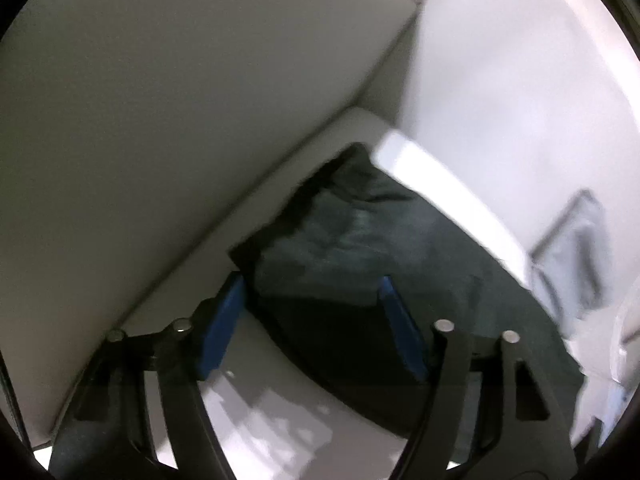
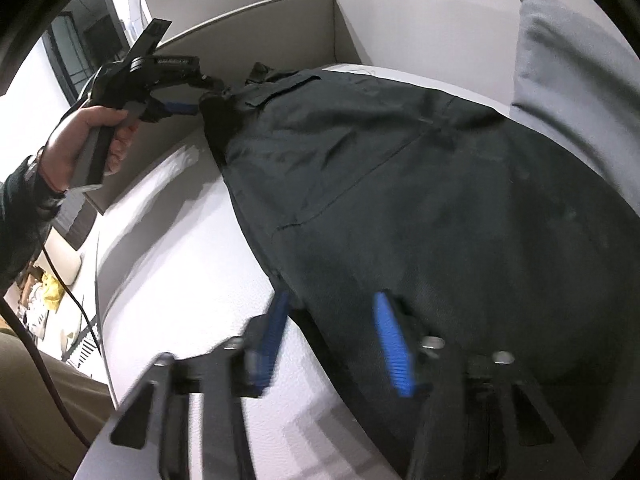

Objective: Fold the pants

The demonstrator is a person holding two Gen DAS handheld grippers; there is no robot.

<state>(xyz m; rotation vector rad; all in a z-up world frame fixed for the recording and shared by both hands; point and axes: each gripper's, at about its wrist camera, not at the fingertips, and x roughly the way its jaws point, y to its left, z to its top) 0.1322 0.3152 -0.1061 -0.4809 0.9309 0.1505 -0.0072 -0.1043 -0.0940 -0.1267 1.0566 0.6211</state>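
In the left wrist view the left gripper (image 1: 312, 320) has its 2 fingers spread wide around the dark pants (image 1: 360, 248) lying on the white counter (image 1: 256, 420), while in the right wrist view the right gripper (image 2: 332, 336) likewise gapes over the pants' edge, gripping nothing.

The dark, matt woven-cloth pants (image 2: 420, 184) are seen with stitched seams and soft creases, laid on a smooth white tabletop (image 2: 180, 260) of faintly glossy finish. Ribbed blue rubbery pads (image 2: 390, 344) are carried on matt black plastic gripper arms fastened with shiny metal pins (image 1: 445, 325). A soft grey matt fabric cushion (image 2: 576, 80) is seen beside the pants.
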